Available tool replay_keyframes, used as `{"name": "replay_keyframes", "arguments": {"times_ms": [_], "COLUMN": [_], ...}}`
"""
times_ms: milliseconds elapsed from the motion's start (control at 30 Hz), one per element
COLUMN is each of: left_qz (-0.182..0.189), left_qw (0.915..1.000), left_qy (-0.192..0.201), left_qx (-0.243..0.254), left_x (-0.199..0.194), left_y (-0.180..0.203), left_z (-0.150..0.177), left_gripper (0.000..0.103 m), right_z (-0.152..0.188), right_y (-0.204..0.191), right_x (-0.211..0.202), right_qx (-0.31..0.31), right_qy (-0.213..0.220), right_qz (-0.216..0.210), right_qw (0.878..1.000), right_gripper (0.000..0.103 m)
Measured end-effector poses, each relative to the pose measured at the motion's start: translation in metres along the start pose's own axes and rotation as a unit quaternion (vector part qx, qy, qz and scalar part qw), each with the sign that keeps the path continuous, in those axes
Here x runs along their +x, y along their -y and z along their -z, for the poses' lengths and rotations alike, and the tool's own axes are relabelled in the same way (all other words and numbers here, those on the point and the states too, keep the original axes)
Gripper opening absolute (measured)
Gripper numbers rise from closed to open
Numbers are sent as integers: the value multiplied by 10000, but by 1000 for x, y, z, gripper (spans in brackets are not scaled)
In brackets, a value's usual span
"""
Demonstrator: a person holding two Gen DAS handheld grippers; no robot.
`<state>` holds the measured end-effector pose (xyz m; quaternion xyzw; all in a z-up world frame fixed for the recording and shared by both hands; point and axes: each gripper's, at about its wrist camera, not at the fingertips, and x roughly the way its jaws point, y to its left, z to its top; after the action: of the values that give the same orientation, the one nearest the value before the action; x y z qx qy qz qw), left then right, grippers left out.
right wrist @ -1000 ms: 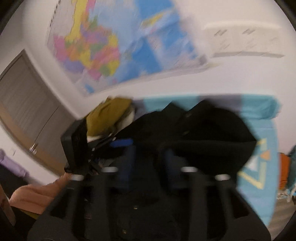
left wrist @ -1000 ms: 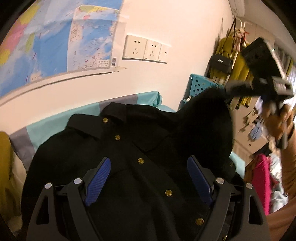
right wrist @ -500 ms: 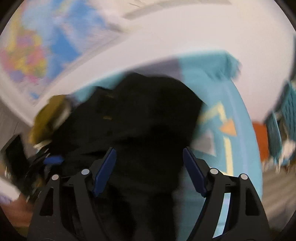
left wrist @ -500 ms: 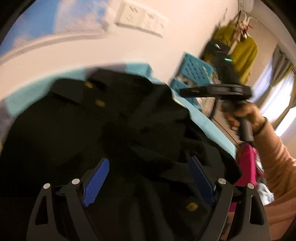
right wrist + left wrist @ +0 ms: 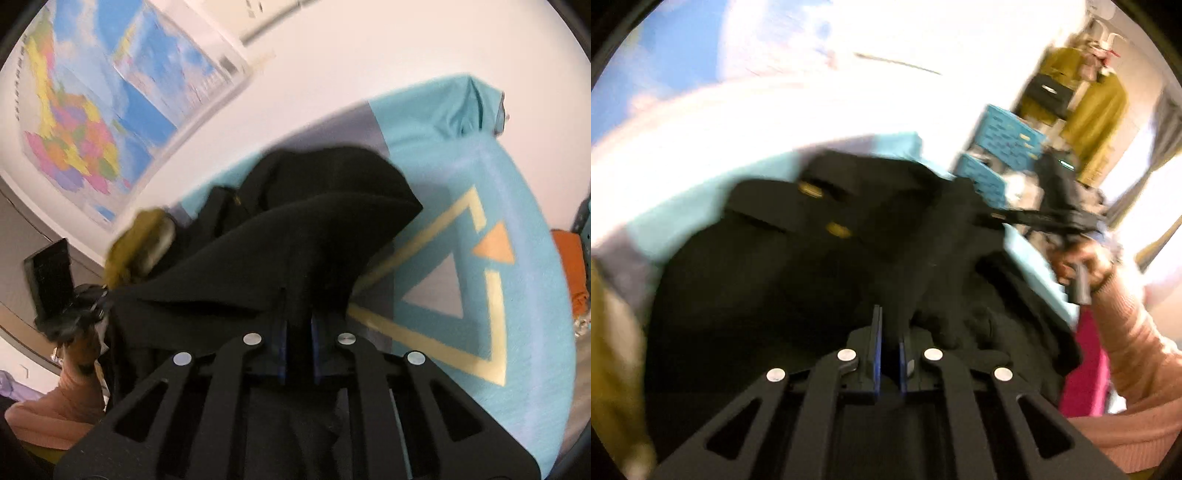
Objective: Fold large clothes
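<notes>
Stacking one above the other against the wall beyond the bed's far corner, two turquoise perforated crates (image 5: pixel 1004 147) are showing in the left wrist view; blur is hiding whatever they hold. The black coat (image 5: pixel 783 266) is lying spread over the turquoise bedsheet (image 5: pixel 517 295), its collar toward the wall and two brass buttons (image 5: pixel 838 229) showing below it. The cloth is looking thick, matte and very dark, with a large flap (image 5: pixel 295 251) rising in a tented fold across the body.

The left gripper (image 5: pixel 888 332) is pinching a ridge of that dark fabric, its blue-lined jaws drawn almost together with only the cloth between them. The right gripper (image 5: pixel 298 306) is likewise clamping the flap's edge, jaws nearly closed on the material and lifting it clear of the sheet's yellow triangle pattern (image 5: pixel 461 295).

A mustard-coloured garment (image 5: pixel 136 243) is sitting just beside the coat's collar end, and a world map (image 5: pixel 92 122) is hanging on the wall above. More mustard clothes (image 5: pixel 1097 107) are hanging behind the crates.
</notes>
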<state>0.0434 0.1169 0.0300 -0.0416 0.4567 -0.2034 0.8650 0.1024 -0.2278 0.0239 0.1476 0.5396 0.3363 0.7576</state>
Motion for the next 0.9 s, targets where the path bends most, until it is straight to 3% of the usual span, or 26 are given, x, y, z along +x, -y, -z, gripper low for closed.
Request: {"name": "replay_keyframes", "arguments": {"times_ms": [67,100,133,200,267,333,367,400,500,567,600,633,700,767,900], "left_qz": [-596,-901,-899,-544,-257,-74,252,380,339,305,354,385,316,189,-505], "left_qw": [9981,9958,9957,9975,9983,9985,9978,9971,9963,9954,9944,9934,9952,9978,9986], "left_qy": [61,18,-45,-188,-378,-476,-518,-552,-783,-912,-998,-1077,-924,-627,-174], "left_qx": [-111,-168,-217,-409,-351,-268,-338,-350,-87,19,57,57,107,61,19], "left_x": [-8,-9,-9,-3,6,10,12,17,33,50,59,63,58,41,-10], "left_y": [-18,-28,-35,-43,-38,-30,-26,-21,-2,9,10,10,6,-3,-36], "left_z": [-6,-7,-4,2,19,33,41,43,56,57,58,58,52,40,16], "left_gripper": [9,16,21,49,51,66,74,75,74,65,45,31,19,19,18], "right_z": [-4,-4,-2,3,7,8,8,8,11,13,14,17,21,24,24], "right_y": [2,8,17,27,29,27,26,23,-2,-23,-35,-51,-74,-97,-120], "right_x": [-3,-1,4,11,11,6,3,-3,-22,-23,-21,-16,-1,22,59], "right_qx": [-65,51,176,262,318,299,265,185,-313,-731,-992,-1372,-1925,-2436,-3078], "right_qy": [89,64,-44,-156,-107,-23,38,105,417,508,553,541,462,265,-151], "right_qz": [379,473,536,649,637,710,773,811,905,927,970,995,1113,1050,984], "right_qw": [9992,9988,9984,9974,9974,9970,9966,9965,9945,9917,9888,9840,9739,9638,9462], "right_gripper": [9,9,11,17,27,32,33,33,38,57,63,70,71,71,71]}}
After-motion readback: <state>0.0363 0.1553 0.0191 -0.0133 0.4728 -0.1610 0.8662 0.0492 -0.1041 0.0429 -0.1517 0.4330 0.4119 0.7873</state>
